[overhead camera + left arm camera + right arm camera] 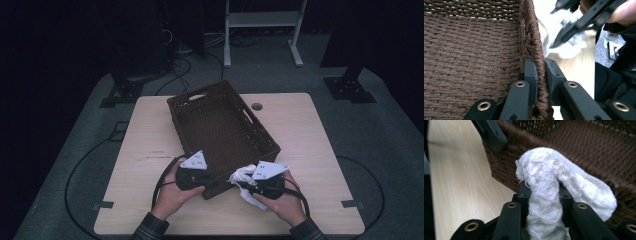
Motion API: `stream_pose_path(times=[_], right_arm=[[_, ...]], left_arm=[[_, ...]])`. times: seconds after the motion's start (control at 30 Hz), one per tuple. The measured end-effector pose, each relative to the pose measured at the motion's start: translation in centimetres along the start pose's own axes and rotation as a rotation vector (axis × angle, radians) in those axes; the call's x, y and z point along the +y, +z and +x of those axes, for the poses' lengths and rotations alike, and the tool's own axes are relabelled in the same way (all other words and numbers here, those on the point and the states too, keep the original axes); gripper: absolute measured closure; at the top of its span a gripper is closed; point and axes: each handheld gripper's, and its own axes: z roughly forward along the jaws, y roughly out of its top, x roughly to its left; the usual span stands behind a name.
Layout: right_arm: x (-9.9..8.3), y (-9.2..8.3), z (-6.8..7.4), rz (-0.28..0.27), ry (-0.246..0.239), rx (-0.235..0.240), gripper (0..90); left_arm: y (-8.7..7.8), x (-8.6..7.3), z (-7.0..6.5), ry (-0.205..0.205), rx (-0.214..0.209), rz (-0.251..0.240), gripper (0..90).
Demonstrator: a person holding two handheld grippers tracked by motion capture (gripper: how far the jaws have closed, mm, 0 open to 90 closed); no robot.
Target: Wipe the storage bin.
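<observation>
A dark brown woven basket (220, 107) stands tilted on the pale wooden table (150, 130). My left gripper (209, 181) is shut on the basket's near rim (535, 45), one jaw inside the wall and one outside. My right gripper (239, 186) is shut on a white knitted cloth (544, 182), which bulges above the jaws just outside the basket's near wall (506, 167). In the high view the cloth (242, 174) hangs at the basket's near right corner. The left gripper view shows the cloth (574, 42) and the right gripper's jaws beyond the rim.
A round cable hole (256, 106) sits in the table behind the basket. Bare tabletop lies left and right of the basket. Beyond the table stand a white frame (262, 20) and dark stands with cables on the grey floor.
</observation>
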Motion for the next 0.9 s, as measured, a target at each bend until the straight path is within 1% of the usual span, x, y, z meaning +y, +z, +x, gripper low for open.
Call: stream_pose_path(times=[0.1,0.23,0.33,0.43,0.6,0.63,0.7,0.77,0.9], right_arm=[[-0.5,1.1,0.2,0.036,0.001,0.008,70.5],[-0.8,1.9,0.3,0.052,0.009,0.019,70.6],[-1.2,2.7,0.5,0.092,-0.001,0.022,70.6],[-1.5,3.5,0.7,0.117,-0.012,0.024,70.6],[-1.7,3.9,0.6,0.119,-0.003,0.035,70.7],[-1.8,4.1,0.7,0.129,0.002,0.038,70.7],[-2.1,4.8,1.0,0.158,-0.006,0.047,70.7],[-2.0,5.1,1.3,0.173,-0.018,0.044,70.7],[-2.0,5.0,1.3,0.169,-0.011,0.044,70.6]], left_arm=[[0.0,0.0,0.0,0.002,0.0,0.003,80.5],[0.0,0.0,0.0,0.001,0.0,0.002,80.6],[0.0,0.0,0.0,0.001,0.0,0.003,80.6],[0.0,0.0,0.0,0.001,0.0,0.003,80.6],[0.0,0.0,0.0,0.004,0.0,0.004,80.5],[0.0,0.0,0.0,0.004,0.0,0.004,80.5],[0.0,0.0,0.0,0.004,0.001,0.005,80.5],[0.0,0.0,0.0,0.003,0.001,0.004,80.4],[0.0,0.0,0.0,0.002,0.0,0.004,80.4]])
